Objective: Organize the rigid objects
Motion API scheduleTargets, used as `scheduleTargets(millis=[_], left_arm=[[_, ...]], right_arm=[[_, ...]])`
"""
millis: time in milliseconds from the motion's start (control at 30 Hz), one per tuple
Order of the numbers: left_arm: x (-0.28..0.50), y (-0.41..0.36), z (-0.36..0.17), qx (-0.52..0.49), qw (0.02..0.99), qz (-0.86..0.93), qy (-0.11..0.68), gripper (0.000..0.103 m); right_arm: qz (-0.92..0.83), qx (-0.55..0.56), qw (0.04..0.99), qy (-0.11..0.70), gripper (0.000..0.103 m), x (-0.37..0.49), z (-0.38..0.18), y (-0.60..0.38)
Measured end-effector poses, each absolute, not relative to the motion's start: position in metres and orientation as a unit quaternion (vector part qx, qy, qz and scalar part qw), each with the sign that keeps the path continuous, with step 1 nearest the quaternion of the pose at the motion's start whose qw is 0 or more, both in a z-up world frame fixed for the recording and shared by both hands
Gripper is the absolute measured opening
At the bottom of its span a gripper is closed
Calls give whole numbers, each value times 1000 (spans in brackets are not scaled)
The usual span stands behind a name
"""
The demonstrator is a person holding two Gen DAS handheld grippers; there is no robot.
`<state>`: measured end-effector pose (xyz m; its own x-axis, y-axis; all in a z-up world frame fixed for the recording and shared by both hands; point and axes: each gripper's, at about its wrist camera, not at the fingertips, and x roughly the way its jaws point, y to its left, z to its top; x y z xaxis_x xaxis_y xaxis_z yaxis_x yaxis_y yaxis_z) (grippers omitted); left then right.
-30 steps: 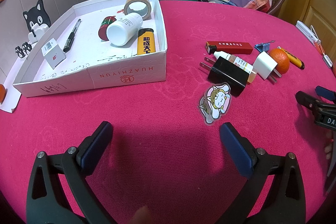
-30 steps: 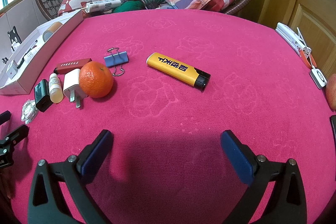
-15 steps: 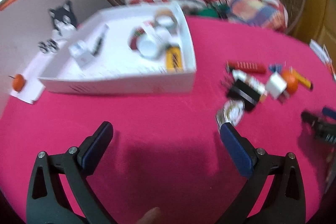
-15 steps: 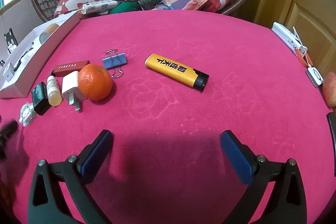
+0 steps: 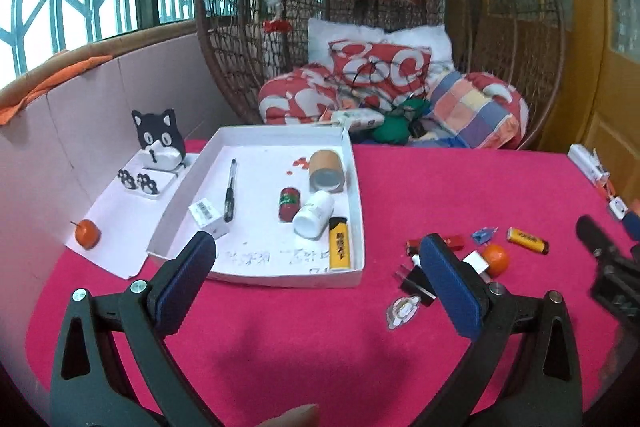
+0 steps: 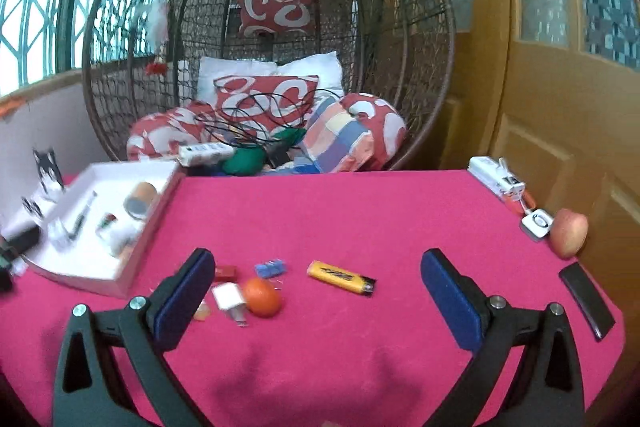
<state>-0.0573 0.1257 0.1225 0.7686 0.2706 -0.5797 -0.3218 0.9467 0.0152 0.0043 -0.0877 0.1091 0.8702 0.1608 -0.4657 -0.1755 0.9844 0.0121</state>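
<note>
Both spread wide and empty, right gripper (image 6: 316,291) and left gripper (image 5: 320,283), with yellow lighter (image 6: 341,277) on the pink cloth toward one o'clock of the right, nearer it, long axis crosswise, white box (image 5: 356,187) at ten o'clock.

left hand-held gripper (image 5: 318,273) jaws spread wide, right hand-held gripper (image 6: 318,281) likewise, both empty
</note>
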Motion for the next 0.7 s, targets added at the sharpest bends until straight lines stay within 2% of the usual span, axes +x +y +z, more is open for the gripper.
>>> scheduleTargets(millis=[300,567,700], left_arm=[[-62,135,106,-38,922,196,331,103],[-61,138,117,-13,924,203,323,103],[-60,142,121,-23,926,200,321,103]], right_arm=[[96,16,961,259,103,-11,94,-73],[144,-15,960,241,103,-11,125,-55],[157,5,958,240,103,-16,128,-50]])
